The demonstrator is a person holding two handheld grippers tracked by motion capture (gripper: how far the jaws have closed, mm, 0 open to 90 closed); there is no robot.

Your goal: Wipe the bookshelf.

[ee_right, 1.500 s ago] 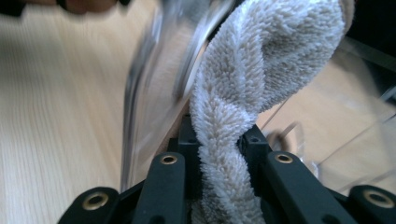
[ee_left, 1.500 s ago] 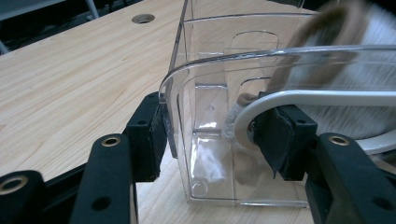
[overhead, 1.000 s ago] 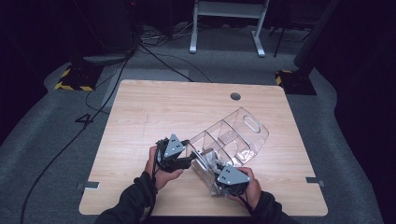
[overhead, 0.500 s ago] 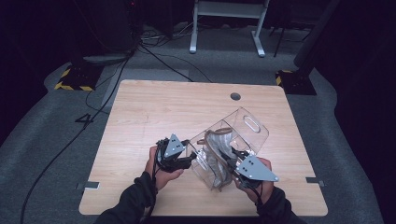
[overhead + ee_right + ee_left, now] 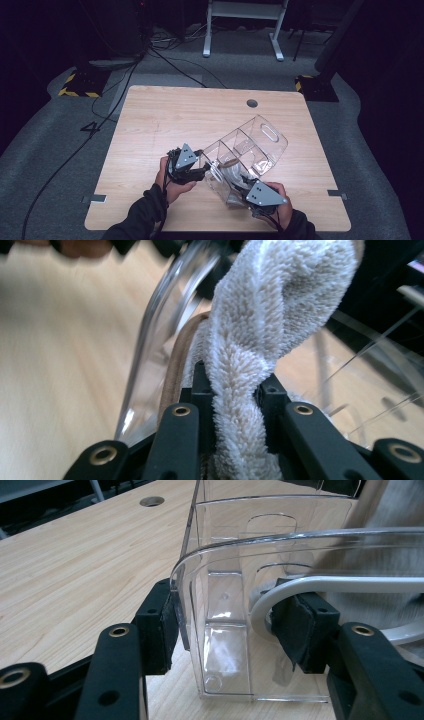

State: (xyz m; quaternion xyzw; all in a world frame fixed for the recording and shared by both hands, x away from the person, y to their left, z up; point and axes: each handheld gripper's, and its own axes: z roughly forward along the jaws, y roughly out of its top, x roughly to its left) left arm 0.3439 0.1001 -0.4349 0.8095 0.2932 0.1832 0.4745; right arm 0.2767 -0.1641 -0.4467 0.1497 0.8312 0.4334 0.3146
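Note:
A clear plastic organiser bin (image 5: 260,140) with several compartments lies tilted on the wooden table (image 5: 150,125). My left gripper (image 5: 202,170) grips the bin's near end; in the left gripper view its pads (image 5: 160,625) press on either side of the clear end compartment (image 5: 225,630). A fluffy grey-white towel (image 5: 231,172) with a brown edge hangs at the bin's near compartment. My right gripper (image 5: 235,385) is shut on the twisted towel (image 5: 270,305), which rises between its jaws beside the bin's curved rim (image 5: 160,325). In the high view the right gripper (image 5: 245,189) is at the bin's front right corner.
A round cable hole (image 5: 252,103) sits near the table's far edge. Bare wood stretches left of and behind the bin. Cables (image 5: 165,55) run over the grey floor beyond the table, near a white stand (image 5: 240,30).
My right gripper has shifted to the right with the towel in it, drawing the towel along the bin's near compartment. The left gripper and the bin have stayed put.

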